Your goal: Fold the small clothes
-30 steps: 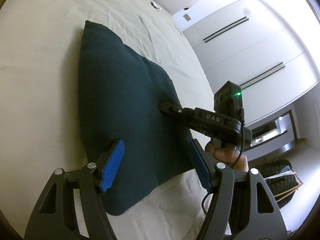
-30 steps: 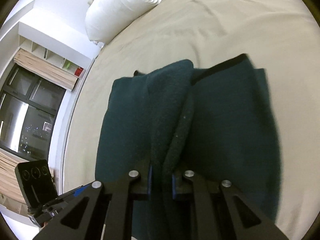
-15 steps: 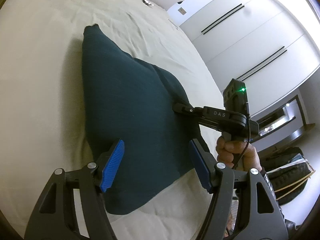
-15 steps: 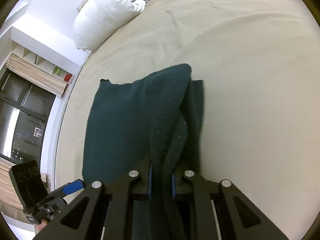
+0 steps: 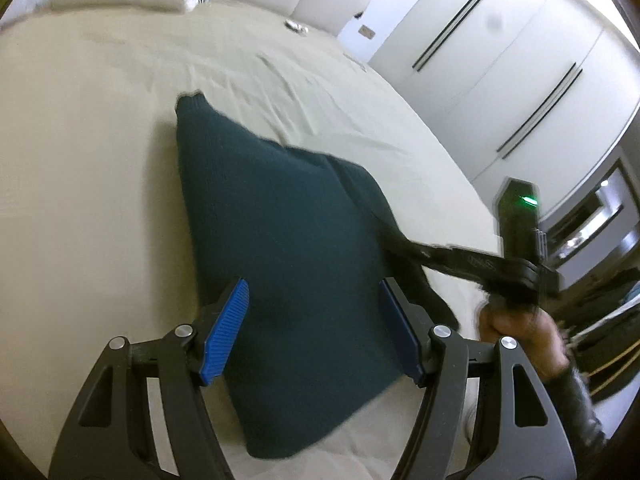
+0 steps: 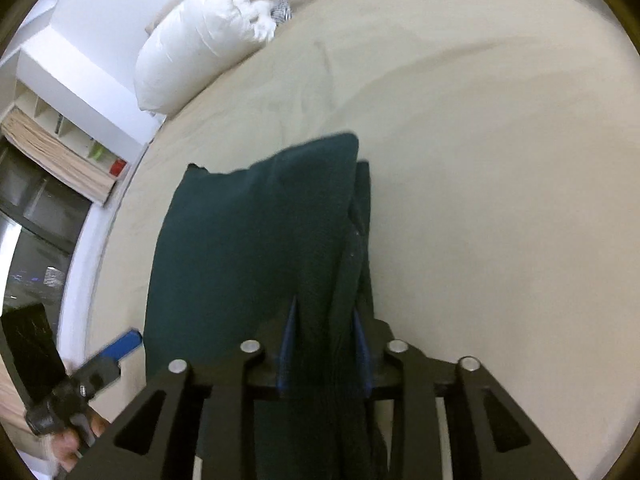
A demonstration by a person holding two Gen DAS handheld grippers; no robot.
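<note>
A dark teal knitted garment [image 5: 280, 248] lies folded on the beige bed sheet [image 5: 80, 160]; it also shows in the right wrist view [image 6: 248, 240]. My left gripper [image 5: 316, 328] is open, its blue pads wide apart above the garment's near end, holding nothing. My right gripper [image 6: 324, 336] still has the garment's right edge between its blue pads, which stand slightly apart. In the left wrist view the right gripper [image 5: 404, 244] reaches in from the right and meets the garment's right edge.
White pillows [image 6: 200, 40] lie at the head of the bed. White wardrobe doors [image 5: 520, 80] stand beyond the bed's right side. A window and shelves [image 6: 48, 160] are on the left. A small object [image 5: 296, 26] lies far on the sheet.
The right gripper drew the garment's right side over to the left, leaving a narrower fold, and its pads have parted a little. Both grippers pulled back and the views tilted up.
</note>
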